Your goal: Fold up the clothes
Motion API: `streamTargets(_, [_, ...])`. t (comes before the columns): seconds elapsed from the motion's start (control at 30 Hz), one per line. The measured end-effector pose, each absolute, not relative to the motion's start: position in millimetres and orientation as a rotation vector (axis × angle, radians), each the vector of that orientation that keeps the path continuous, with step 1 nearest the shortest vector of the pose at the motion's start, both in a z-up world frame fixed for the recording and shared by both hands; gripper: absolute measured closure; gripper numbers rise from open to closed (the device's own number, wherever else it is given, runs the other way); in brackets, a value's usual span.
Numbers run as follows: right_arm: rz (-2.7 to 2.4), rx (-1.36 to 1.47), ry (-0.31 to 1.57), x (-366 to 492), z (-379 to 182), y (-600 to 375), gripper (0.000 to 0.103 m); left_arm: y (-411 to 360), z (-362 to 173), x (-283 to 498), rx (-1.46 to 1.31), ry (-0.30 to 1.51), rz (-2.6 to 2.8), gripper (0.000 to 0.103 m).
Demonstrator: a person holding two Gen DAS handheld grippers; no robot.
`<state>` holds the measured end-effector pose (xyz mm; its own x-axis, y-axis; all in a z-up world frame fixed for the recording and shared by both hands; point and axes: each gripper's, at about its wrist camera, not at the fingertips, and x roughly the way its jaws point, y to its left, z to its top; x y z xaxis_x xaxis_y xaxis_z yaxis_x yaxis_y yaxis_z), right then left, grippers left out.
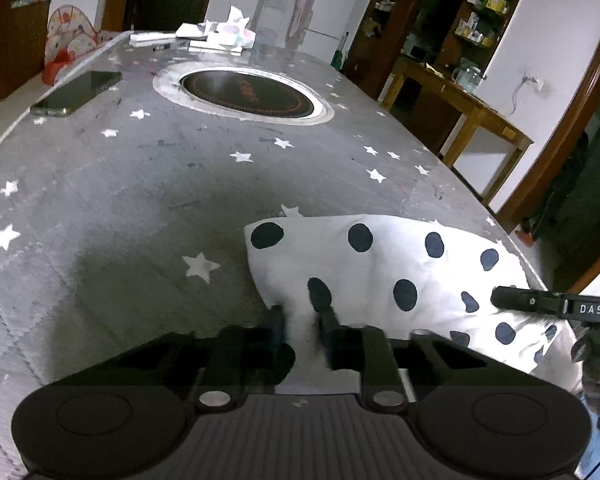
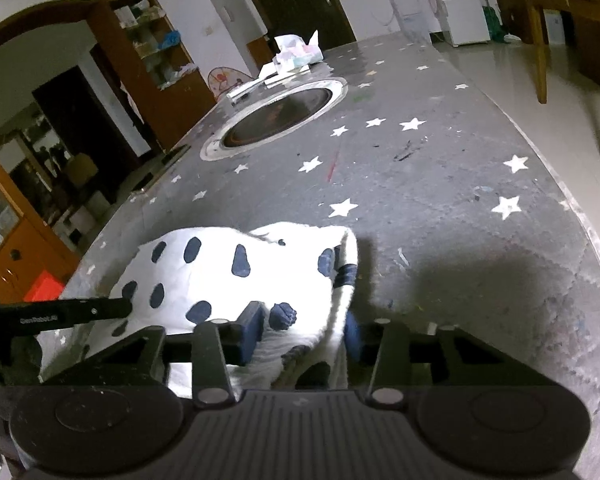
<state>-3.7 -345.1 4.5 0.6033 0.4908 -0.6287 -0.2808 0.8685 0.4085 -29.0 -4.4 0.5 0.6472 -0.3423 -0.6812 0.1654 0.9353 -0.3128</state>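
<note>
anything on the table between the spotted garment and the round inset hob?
Nothing: in the left wrist view the stretch from the spotted garment to the round hob is bare star-print table cover. The right wrist view agrees.

Legible markings, two entries:

1. "DAS": white capitals on the black bar of the right gripper (image 1: pixel 556 304), seen at the right edge of the left wrist view.
2. "GenRobot.AI": small pale lettering, faint, on the black bar of the left gripper (image 2: pixel 56 314), seen at the left edge of the right wrist view.
</note>
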Motion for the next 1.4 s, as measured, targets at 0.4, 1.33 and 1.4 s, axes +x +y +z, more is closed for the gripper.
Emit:
streamTargets(0.4, [0.443,0.281,0.737,-2,26,-347,0.086,-19,33,-20,-0.165,0.722,-0.323,0.094])
streamTargets(1.33, [0.329,0.171,0.620,114,75,-365,0.087,-76,59,120,-0.052,0.711,-0.327,0.095])
streamTargets(1.4, [0.317,0.172,0.631,122,70,-368,0.087,-80,53,130,-0.046,0.723,-0.327,0.095])
